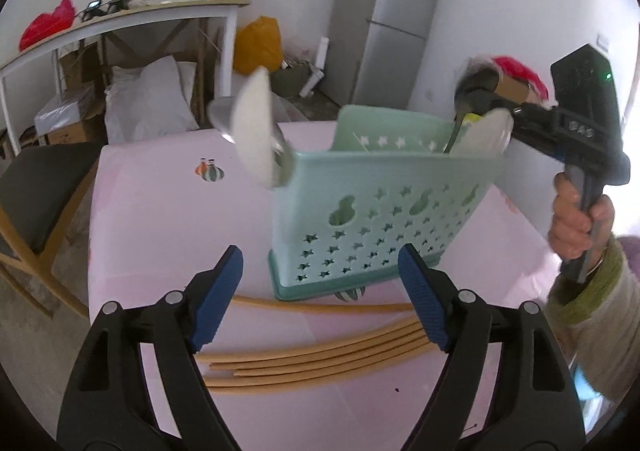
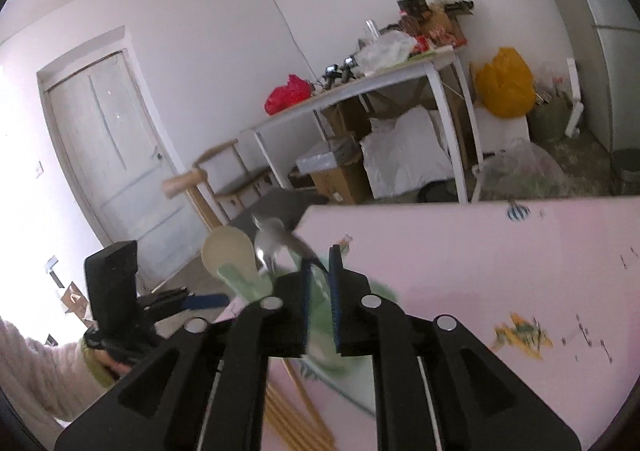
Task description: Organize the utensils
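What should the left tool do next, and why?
Probably sink a little and close on the chopsticks: the left tool hangs open over them, and they lie loose on the pink table in front of the green holder, where spoons already stand.

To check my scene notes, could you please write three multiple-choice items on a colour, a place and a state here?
1. The star-cut utensil holder is: A mint green; B red; C white.
2. The wooden chopsticks lie: A inside the holder; B on the pink table in front of it; C on a chair.
3. The left gripper is: A shut on a spoon; B shut on chopsticks; C open and empty.
Answers: A, its walls show mint green; B, they lie flat on the table by its base; C, its pads stand wide apart with nothing gripped.
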The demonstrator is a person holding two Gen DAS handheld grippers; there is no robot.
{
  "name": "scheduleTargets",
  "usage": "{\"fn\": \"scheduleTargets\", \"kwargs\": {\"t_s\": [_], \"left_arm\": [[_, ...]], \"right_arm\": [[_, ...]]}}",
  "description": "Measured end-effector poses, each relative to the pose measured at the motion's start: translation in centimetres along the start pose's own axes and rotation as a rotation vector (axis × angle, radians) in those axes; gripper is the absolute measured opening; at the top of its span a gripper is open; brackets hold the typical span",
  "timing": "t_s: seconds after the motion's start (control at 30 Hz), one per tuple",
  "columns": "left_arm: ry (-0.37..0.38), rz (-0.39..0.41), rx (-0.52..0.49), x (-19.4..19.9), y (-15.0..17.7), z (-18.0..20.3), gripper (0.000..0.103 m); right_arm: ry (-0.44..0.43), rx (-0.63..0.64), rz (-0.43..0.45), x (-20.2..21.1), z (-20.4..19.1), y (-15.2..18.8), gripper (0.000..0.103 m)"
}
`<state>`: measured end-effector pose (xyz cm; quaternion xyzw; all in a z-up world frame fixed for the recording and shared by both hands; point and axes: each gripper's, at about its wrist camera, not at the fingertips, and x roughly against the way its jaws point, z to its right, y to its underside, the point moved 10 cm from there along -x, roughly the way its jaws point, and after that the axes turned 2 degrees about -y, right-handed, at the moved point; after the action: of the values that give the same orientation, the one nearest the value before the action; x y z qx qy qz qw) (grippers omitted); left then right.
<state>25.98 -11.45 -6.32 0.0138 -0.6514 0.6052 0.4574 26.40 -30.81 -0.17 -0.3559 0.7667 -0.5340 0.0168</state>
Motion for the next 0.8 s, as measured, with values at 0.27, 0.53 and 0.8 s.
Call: {"fn": "scheduleTargets", "kwargs": {"t_s": [0.27, 0.53, 0.8], "left_arm": [[-0.008, 0.011, -0.01, -1.1, -0.4, 0.3, 0.076], [-0.011, 0.01, 0.022, -2.5, -1.0, 0.5, 0.076], [-0.025, 0.012, 0.007, -2.5, -0.8, 2.2, 0.077]], "right_arm": [[-0.059, -0.203, 0.138, 6.0, 1.7, 0.9, 0.06], [-0.178, -0.522, 0.128, 3.4, 3.7, 6.4, 0.065], [-0.193, -0.567, 0.107, 0.6, 2.8, 7.0, 0.066]]}}
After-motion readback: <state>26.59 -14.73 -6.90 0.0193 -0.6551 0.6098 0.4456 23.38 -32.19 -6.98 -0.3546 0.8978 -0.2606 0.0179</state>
